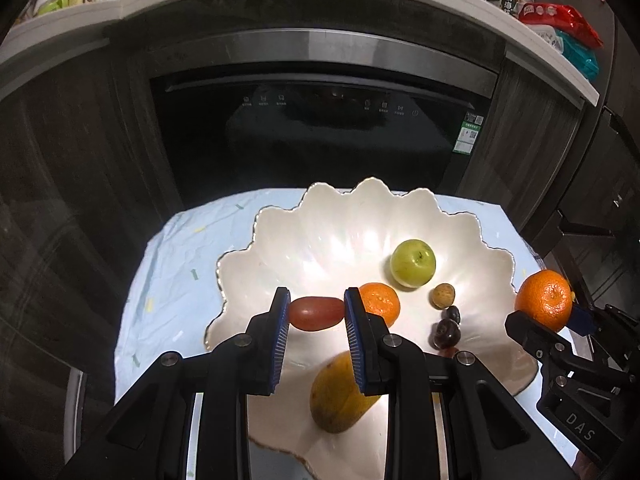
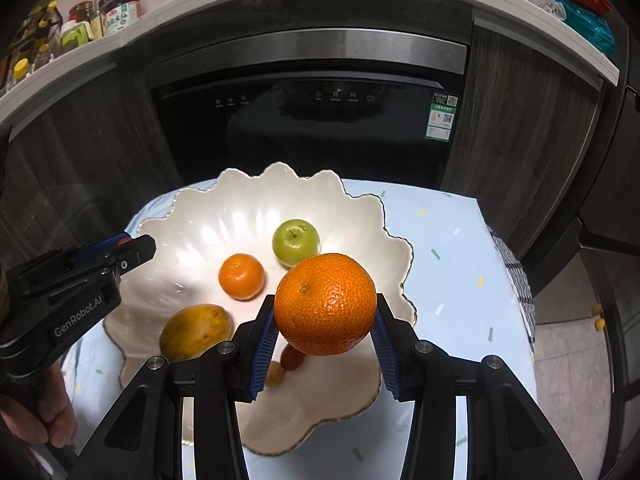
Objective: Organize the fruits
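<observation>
Two grippers are each carrying fruit toward the shell-shaped bowl (image 1: 280,240), which looks like the collecting spot. Left gripper (image 1: 316,314) is squeezing nearly shut on a small red tomato (image 1: 316,313), hanging over the bowl's near side. Right gripper (image 2: 326,320) is clamping partway open around a big orange (image 2: 326,304), sitting just over the bowl's right rim. Already lying inside the bowl: a green apple (image 1: 413,263), a small tangerine (image 1: 380,304), a mango (image 1: 336,400) and some dark grapes (image 1: 446,332).
</observation>
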A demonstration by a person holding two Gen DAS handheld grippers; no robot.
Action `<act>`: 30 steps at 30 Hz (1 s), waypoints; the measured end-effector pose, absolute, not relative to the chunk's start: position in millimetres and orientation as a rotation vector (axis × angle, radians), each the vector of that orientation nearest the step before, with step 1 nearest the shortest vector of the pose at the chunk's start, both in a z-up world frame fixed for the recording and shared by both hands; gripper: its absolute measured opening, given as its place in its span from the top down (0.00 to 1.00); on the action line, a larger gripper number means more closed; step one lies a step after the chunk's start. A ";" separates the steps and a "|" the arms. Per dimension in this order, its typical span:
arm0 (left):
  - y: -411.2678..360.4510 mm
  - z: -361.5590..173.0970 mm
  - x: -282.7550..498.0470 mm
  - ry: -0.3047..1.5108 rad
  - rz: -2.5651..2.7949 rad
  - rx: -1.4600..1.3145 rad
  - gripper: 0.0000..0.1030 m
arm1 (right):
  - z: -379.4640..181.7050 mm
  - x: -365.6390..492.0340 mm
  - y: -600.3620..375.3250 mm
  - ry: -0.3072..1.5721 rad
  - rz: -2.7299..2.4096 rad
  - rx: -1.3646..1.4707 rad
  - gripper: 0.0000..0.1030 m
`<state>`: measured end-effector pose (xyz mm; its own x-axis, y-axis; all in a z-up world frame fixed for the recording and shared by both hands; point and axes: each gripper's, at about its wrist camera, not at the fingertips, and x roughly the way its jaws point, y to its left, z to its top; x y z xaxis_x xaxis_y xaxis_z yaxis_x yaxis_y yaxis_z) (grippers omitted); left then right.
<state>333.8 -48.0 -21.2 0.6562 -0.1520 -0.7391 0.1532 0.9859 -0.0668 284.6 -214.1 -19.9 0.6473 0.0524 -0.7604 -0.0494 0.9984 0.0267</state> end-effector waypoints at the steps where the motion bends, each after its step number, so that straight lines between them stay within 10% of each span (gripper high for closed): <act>1: -47.9 -23.3 336.7 0.845 -0.172 0.003 0.73 | -22.2 286.7 -214.1 0.872 0.055 0.002 0.55; 15: -49.5 -36.5 342.9 0.897 -0.147 0.028 0.42 | -36.1 297.5 -215.5 0.935 0.037 0.005 0.54; 19: -46.3 -30.0 336.6 0.884 -0.126 0.041 0.35 | -27.7 291.8 -215.1 0.892 0.015 -0.010 0.33; 30: -31.3 -6.2 302.7 0.833 -0.067 0.056 0.18 | -9.7 271.9 -207.6 0.837 0.037 -0.022 0.28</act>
<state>302.7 -31.3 -6.2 0.6709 -0.0376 -0.7406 0.0813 0.9964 0.0231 271.9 -207.7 -9.7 0.6694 0.0242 -0.7425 -0.0414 0.9991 -0.0048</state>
